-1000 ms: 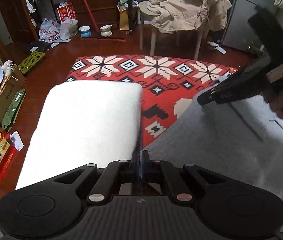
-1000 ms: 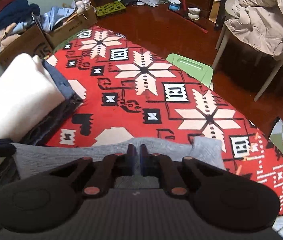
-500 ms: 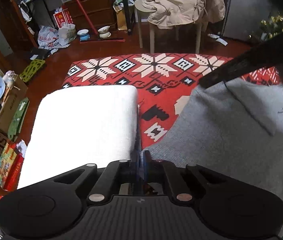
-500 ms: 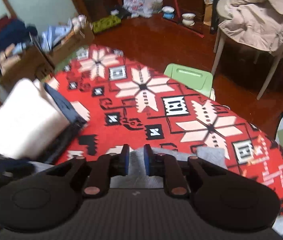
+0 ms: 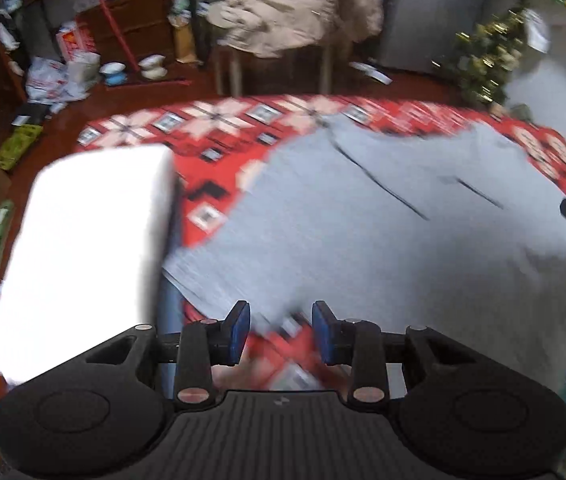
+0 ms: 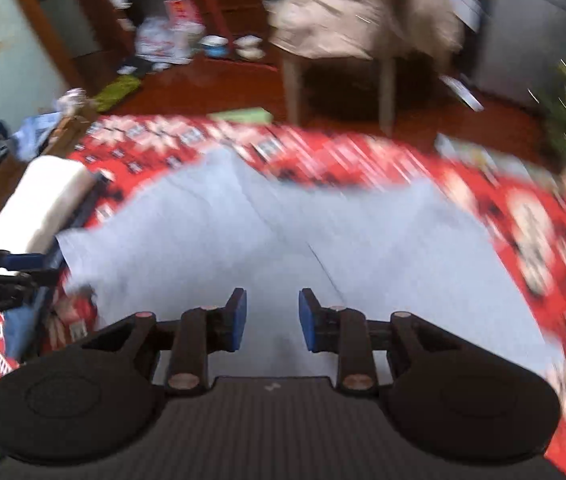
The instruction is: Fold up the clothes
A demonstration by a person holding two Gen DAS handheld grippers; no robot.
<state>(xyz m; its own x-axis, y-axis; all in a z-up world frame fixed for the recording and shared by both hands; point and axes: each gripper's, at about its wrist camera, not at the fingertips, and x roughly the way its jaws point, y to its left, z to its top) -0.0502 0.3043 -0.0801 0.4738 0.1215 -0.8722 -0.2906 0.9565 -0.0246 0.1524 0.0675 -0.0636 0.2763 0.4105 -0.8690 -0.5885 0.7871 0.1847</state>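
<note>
Left hand-held gripper: blue pads apart, nothing between them; a second ago they were pinched together on the near edge of the grey sweater. Right hand-held gripper: pads likewise apart, also together a second ago, at the sweater's hem. Both let go within the last half second.

Grey sweater now lies spread flat on the red patterned blanket, where before it hung lifted from both grippers. Dark seam lines run across its middle. Both views are motion-blurred, so finer creases cannot be read.

Left of the sweater: a white folded stack, just beside it, with darker garments under it in the right wrist view.

Judgement: the drop looks like a lay-out, leaving the sweater flat for folding. How many folds it already carries cannot be told through the blur.
</note>
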